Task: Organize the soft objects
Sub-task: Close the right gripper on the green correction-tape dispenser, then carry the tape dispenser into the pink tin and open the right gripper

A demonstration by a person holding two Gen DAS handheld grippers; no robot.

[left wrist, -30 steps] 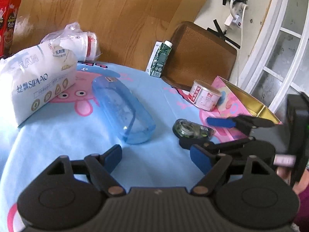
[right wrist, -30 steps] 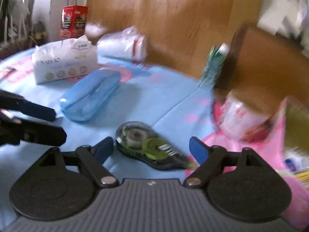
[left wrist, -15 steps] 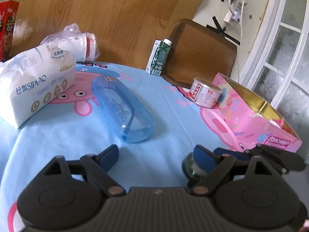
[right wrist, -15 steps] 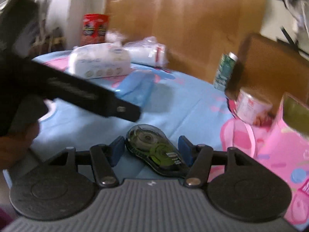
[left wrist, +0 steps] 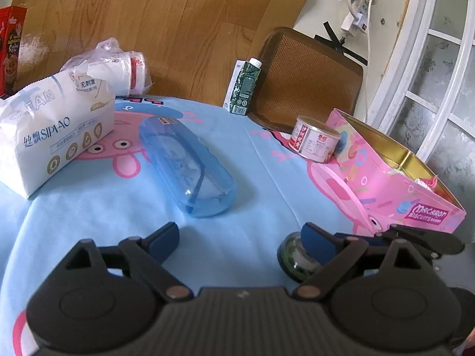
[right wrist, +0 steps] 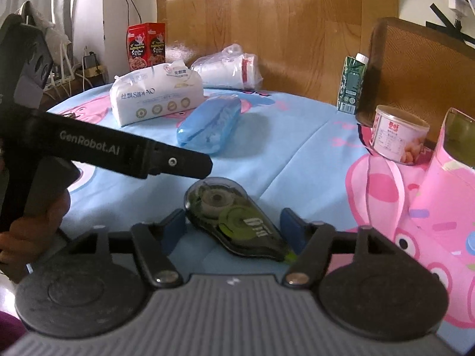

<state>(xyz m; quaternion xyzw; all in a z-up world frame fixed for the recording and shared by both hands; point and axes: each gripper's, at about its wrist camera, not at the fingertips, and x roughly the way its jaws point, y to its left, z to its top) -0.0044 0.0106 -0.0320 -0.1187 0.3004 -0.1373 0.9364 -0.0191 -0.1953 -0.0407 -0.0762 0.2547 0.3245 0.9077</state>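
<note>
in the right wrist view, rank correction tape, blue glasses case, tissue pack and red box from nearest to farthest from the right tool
1. Correction tape, between the right tool's open fingers.
2. Blue glasses case, ahead, mid-table.
3. Tissue pack, behind the case, left.
4. Red box, farthest, at the back left.

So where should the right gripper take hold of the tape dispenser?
Grip the tape dispenser across its two long curved edges near the round end, coming in low from the near side. It lies flat between the open fingers of the right gripper, tapered tip pointing right.

Wood-grain wall panel point(left wrist: 166, 29) behind, brown woven chair back point(left wrist: 308, 80), white-framed window point(left wrist: 439, 68) at right w/ daylight.
</note>
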